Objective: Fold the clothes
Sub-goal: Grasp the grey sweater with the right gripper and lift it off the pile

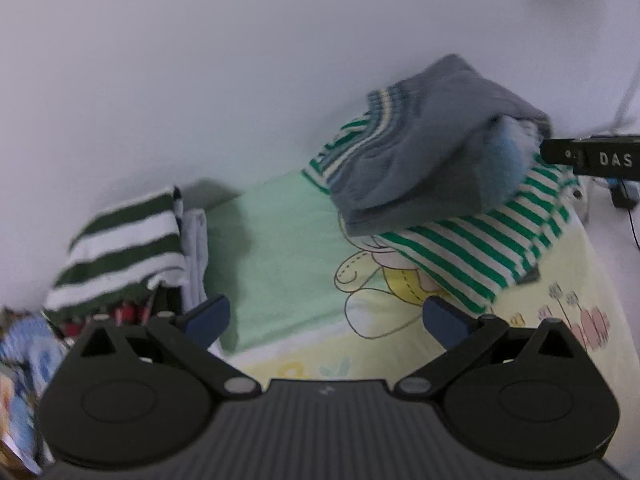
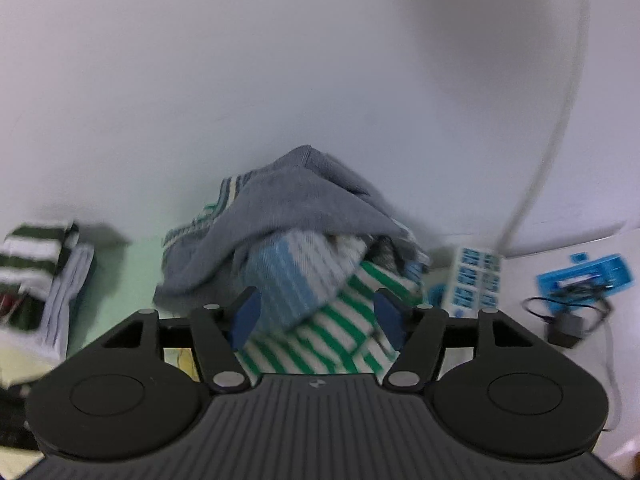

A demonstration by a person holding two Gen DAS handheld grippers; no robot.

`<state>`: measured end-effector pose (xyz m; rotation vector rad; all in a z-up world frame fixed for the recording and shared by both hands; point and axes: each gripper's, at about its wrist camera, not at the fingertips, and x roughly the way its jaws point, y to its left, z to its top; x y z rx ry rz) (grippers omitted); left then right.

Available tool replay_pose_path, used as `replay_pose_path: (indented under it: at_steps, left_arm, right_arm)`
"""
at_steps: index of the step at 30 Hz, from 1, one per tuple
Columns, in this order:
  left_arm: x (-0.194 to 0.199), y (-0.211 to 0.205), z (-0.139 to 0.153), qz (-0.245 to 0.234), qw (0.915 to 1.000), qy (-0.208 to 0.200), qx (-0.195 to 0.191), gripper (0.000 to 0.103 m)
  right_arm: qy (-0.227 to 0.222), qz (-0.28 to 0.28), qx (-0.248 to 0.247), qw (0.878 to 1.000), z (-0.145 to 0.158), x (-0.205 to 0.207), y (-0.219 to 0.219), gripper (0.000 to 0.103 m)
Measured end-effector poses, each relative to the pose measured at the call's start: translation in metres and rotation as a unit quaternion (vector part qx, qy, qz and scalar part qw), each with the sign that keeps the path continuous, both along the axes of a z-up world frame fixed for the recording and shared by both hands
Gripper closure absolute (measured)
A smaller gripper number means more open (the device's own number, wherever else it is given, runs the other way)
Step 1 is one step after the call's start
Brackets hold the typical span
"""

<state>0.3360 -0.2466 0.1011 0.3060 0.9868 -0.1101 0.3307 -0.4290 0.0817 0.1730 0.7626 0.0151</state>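
The unfolded pile (image 2: 304, 240) lies heaped at the bed's (image 1: 280, 240) far edge against the wall, dead ahead of the right hand-held gripper (image 2: 316, 318), nearer than the left hand-held gripper (image 1: 326, 320), both with jaws apart and empty.

I see a white wall (image 2: 280, 60) behind everything. Against its foot, to the right, a white power strip (image 2: 476, 276) with blue sockets leans, a pale cable (image 2: 560, 120) climbing the wall above it. Farther right of the wall's corner lie a blue tray (image 2: 584, 278) and a black adapter (image 2: 568, 330).
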Motion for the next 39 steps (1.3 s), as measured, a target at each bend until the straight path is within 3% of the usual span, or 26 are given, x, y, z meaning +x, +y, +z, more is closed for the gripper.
replay_pose_path:
  at_steps: [4,9,11,14,18,23,26,29,32,33,35,36,37,39]
  left_arm:
    - [0.014,0.010,-0.024,0.013,0.9988,0.022,-0.042,0.001]
    - [0.027,0.006,-0.048,0.023,0.9963,0.037,-0.074,0.001]
    - [0.030,-0.002,-0.056,0.013,0.9969,0.037,-0.068,0.001]
    - [0.035,-0.013,-0.065,-0.003,0.9976,0.035,-0.059,0.001]
    - [0.036,-0.012,-0.075,-0.013,0.9964,0.034,-0.077,0.001]
    - [0.038,-0.002,-0.084,-0.015,0.9977,0.012,-0.065,0.001]
    - [0.042,-0.006,-0.093,-0.024,0.9988,0.007,-0.042,0.001]
    - [0.037,-0.012,-0.097,-0.046,0.9966,0.016,-0.066,0.001]
    - [0.026,-0.021,-0.105,-0.065,0.9950,0.022,-0.073,0.001]
    - [0.024,-0.024,-0.108,-0.069,0.9949,0.025,-0.069,0.001]
    - [0.019,-0.031,-0.114,-0.083,0.9939,0.030,-0.066,0.001]
    - [0.016,-0.034,-0.117,-0.090,0.9933,0.032,-0.065,0.001]
    - [0.014,-0.038,-0.119,-0.096,0.9930,0.033,-0.061,0.001]
    - [0.012,-0.048,-0.122,-0.104,0.9929,0.031,-0.048,0.001]
  right_arm:
    - [-0.016,0.002,0.005,1.000,-0.017,0.023,0.015,0.037]
    - [-0.037,0.011,-0.065,0.997,-0.033,0.045,0.046,0.037]
    - [-0.022,0.011,-0.092,0.995,-0.043,0.053,0.052,0.037]
    - [0.005,0.025,-0.102,0.994,-0.057,0.059,0.051,0.068]
    - [-0.024,0.052,-0.051,0.997,-0.048,0.032,0.036,0.085]
    - [-0.054,0.132,-0.016,0.990,-0.023,-0.040,0.027,0.088]
    - [-0.041,0.161,-0.018,0.986,-0.019,-0.068,0.022,0.090]
    - [-0.018,0.185,0.009,0.983,-0.021,-0.089,0.018,0.093]
    - [0.004,0.226,-0.027,0.974,-0.030,-0.121,0.030,0.093]
    - [0.020,0.240,-0.025,0.970,-0.033,-0.128,0.031,0.099]
    - [0.082,0.279,0.014,0.957,-0.043,-0.134,0.031,0.103]
    - [0.092,0.292,0.014,0.952,-0.044,-0.139,0.033,0.103]
    - [0.078,0.294,-0.013,0.953,-0.041,-0.144,0.034,0.103]
    - [0.022,0.240,-0.058,0.969,-0.030,-0.139,0.024,0.098]
